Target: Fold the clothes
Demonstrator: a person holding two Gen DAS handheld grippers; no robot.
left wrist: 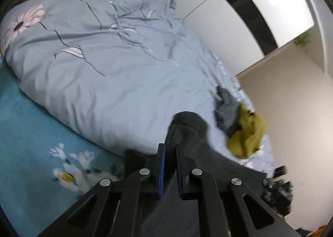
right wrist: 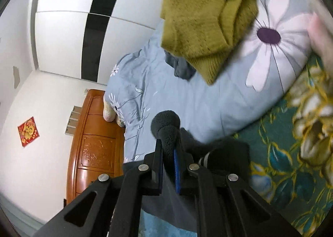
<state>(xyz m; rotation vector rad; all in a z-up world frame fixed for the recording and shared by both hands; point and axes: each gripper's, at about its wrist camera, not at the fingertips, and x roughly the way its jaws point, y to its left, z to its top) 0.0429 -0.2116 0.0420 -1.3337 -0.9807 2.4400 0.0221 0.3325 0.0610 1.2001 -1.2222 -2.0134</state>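
In the left wrist view, the left gripper [left wrist: 170, 149] pinches a bunched edge of a dark grey fleecy garment [left wrist: 187, 128] between nearly closed blue pads, the cloth trailing down to the right. To fold it well, I judge both pinches should hold firm and level so the fabric hangs flat before it is laid on open bedding. Ahead lies a pale blue-grey quilt printed with white daisies [left wrist: 100, 53], piled on a turquoise flowered fleece blanket [left wrist: 41, 143]. A mustard-yellow fuzzy knit sweater [left wrist: 247, 133] sits atop a small grey cloth [left wrist: 226, 108] near the bed's far edge, by a white wardrobe with a black stripe [left wrist: 260, 8].

In the right wrist view, the right gripper [right wrist: 168, 151] likewise clamps a dark fleecy bunch with its jaws close together. The yellow sweater lies apart, on the quilt beyond. A carved orange-brown wooden headboard [right wrist: 97, 137] meets a white wall bearing a red square paper decoration [right wrist: 28, 132].
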